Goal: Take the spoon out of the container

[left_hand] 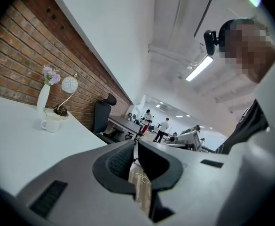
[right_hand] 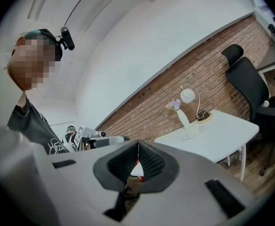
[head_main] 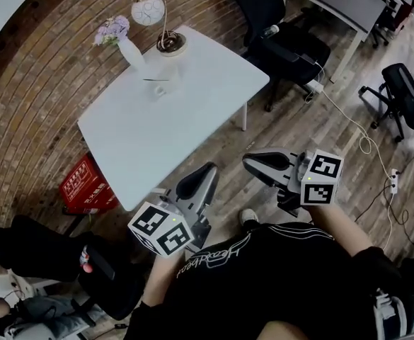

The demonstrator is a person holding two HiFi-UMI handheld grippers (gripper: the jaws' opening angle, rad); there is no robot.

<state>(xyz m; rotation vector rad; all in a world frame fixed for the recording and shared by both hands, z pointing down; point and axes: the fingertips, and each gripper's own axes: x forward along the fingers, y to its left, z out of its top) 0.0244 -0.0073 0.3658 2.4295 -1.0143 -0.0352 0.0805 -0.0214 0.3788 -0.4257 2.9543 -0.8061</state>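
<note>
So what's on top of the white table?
A flower vase, a globe lamp and a white cup. The cup's contents are too small to see.

The cup (head_main: 158, 89) on the white table (head_main: 192, 119) is too small in every view to show what it holds. The table's edge hides part of the red crate (head_main: 86, 187) beneath it. The head view's right edge cuts off an office chair (head_main: 403, 94). The distant people (left_hand: 164, 128) are too small to make out.
</note>
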